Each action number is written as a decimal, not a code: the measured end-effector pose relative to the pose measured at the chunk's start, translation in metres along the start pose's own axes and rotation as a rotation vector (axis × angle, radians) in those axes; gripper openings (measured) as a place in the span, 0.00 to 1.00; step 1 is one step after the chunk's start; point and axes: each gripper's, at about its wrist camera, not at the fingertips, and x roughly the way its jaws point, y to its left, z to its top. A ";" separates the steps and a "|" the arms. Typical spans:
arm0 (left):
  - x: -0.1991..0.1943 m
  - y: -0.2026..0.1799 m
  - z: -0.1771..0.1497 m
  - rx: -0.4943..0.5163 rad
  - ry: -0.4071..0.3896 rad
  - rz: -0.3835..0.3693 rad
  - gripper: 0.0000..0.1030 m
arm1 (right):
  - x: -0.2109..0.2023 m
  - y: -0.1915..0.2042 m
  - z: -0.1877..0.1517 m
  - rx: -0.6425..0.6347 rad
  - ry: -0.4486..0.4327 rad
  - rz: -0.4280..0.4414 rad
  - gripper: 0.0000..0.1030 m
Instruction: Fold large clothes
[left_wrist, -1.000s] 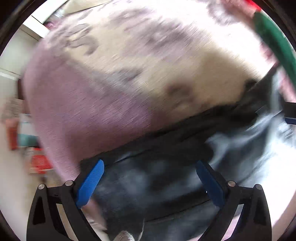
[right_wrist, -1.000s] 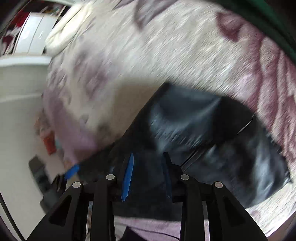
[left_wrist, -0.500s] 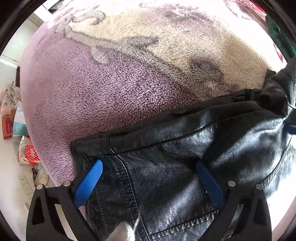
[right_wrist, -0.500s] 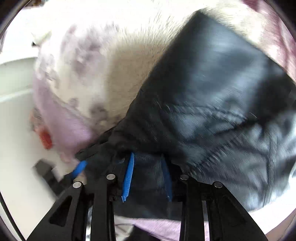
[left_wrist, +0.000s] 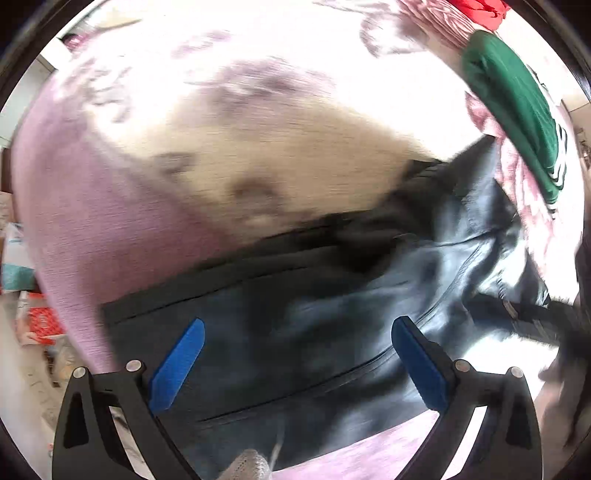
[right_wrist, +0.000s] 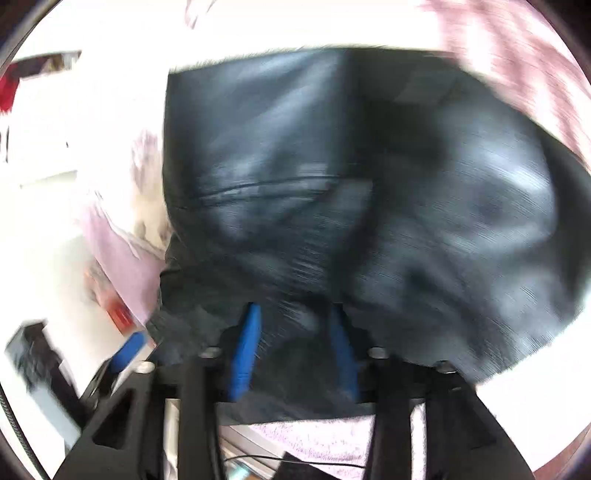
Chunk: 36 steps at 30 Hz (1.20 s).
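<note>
The right gripper (right_wrist: 295, 332) pinches the black leather garment (right_wrist: 332, 184); the left gripper (left_wrist: 295, 354) gapes wide, empty. The slick leather could slip free mid-fold.

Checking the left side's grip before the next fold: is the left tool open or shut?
Open. The left tool has its blue pads spread wide over the black garment, with no fabric pinched between them.
</note>
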 end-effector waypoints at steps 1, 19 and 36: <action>0.013 -0.007 0.008 -0.003 0.014 0.015 1.00 | -0.016 -0.019 -0.011 0.037 -0.047 0.028 0.68; 0.053 -0.026 0.025 0.054 0.043 0.061 1.00 | 0.002 -0.163 0.016 0.088 -0.285 0.650 0.87; 0.062 -0.094 0.070 0.206 0.073 0.069 1.00 | 0.000 -0.170 -0.040 0.328 -0.364 0.694 0.47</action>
